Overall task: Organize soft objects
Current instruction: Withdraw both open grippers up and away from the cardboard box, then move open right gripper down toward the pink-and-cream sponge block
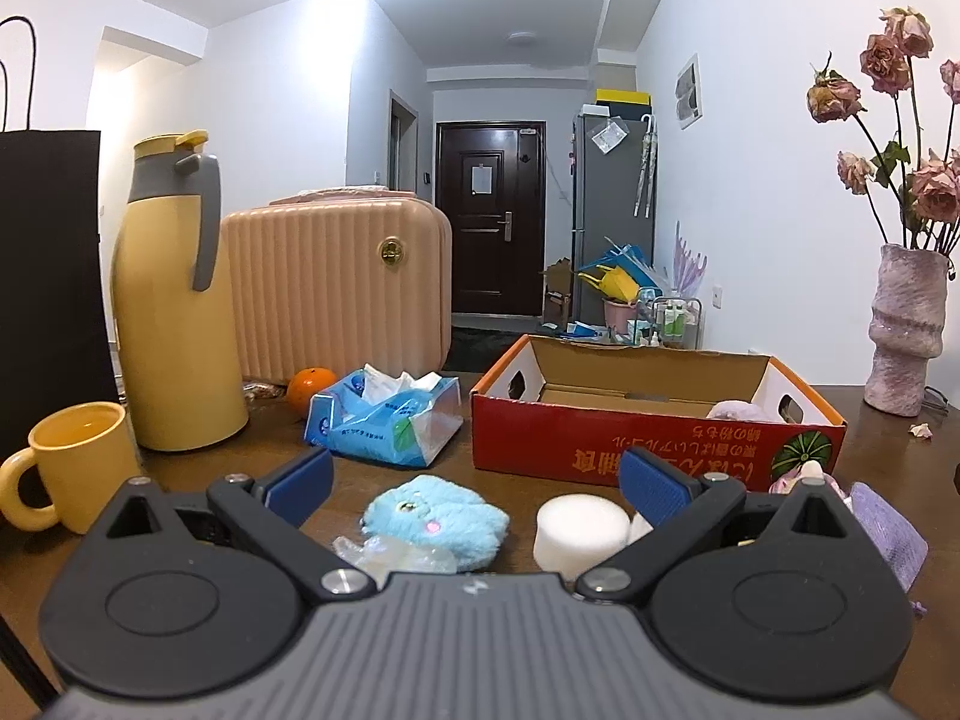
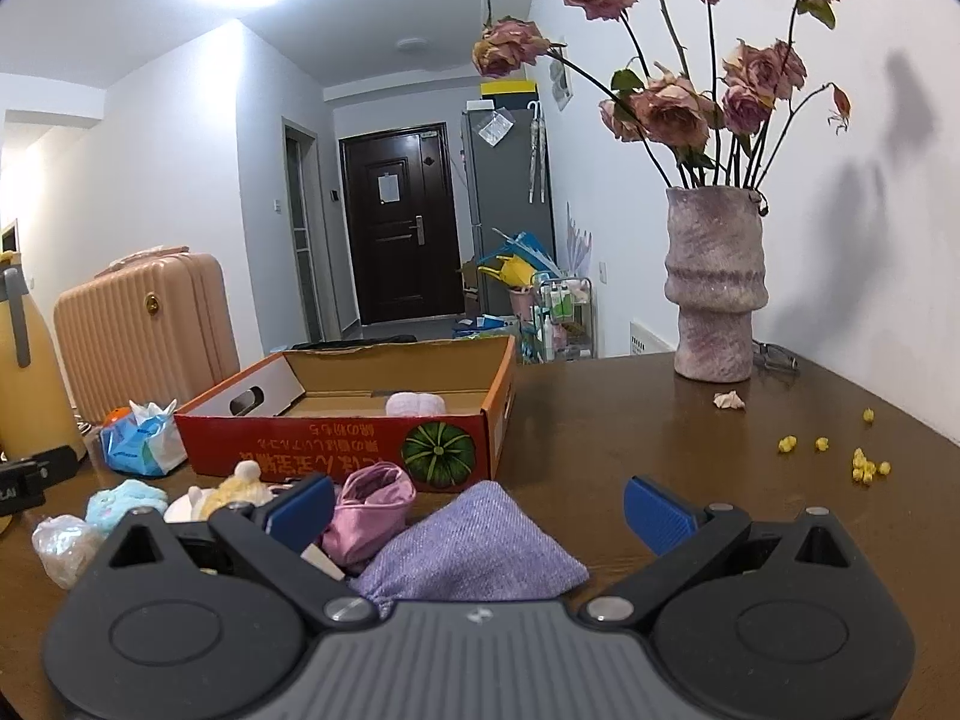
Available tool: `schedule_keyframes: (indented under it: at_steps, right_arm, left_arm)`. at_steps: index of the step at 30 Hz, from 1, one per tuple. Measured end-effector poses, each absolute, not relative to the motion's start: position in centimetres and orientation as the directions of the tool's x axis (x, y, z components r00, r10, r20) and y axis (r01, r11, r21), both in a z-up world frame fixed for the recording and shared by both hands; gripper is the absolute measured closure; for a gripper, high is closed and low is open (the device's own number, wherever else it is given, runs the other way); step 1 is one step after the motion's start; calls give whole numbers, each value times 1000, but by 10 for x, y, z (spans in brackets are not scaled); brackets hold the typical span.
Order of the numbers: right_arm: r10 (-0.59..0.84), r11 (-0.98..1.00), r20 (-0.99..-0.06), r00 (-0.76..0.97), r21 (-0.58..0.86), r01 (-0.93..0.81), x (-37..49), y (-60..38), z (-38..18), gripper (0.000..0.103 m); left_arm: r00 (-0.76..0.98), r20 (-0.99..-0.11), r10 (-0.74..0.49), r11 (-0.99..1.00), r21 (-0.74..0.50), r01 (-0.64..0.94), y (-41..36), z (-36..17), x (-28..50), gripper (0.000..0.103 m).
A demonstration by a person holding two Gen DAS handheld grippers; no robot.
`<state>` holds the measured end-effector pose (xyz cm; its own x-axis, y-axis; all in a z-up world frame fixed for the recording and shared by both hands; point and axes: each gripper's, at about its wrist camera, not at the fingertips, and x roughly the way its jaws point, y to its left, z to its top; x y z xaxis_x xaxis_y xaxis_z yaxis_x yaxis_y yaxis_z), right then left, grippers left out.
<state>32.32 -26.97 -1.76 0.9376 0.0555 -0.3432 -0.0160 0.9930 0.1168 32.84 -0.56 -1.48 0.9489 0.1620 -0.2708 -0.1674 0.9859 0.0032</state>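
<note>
Gaping wide, empty: left gripper (image 1: pixel 477 489) above blue plush (image 1: pixel 435 519); right gripper (image 2: pixel 477 510) above purple pouch (image 2: pixel 474 546).

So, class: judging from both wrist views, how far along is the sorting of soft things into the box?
Done: one pale plush lies in the cardboard box.
In hand: nothing; left tool and right tool are open.
Left: blue plush, white foam, pink pouch, purple pouch.
</note>
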Motion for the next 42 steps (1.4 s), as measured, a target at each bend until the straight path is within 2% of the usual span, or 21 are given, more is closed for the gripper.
schedule_keyframes:
  at_steps: [12,23,28,33,42]
  right_arm:
    - [51,992,-340,939,130,-7,324,-273,-19,0]
    - [-25,999,-264,964,33,35,348,-255,2,0]
    - [-16,995,-245,969,90,39,357,-249,24,0]
    - [9,986,-205,979,164,25,347,-242,51,0]
    - [37,996,-206,978,91,-19,296,-221,68,0]
  left_arm:
    - [940,-296,170,982,-26,-186,4,-17,320,0]
    - [940,-304,157,983,-46,-180,7,-15,321,0]
    - [936,-317,153,981,-65,-182,12,-14,321,0]
    - [940,-309,145,982,-74,-176,13,-4,313,0]
    - [950,-284,125,986,-67,-150,18,12,266,0]
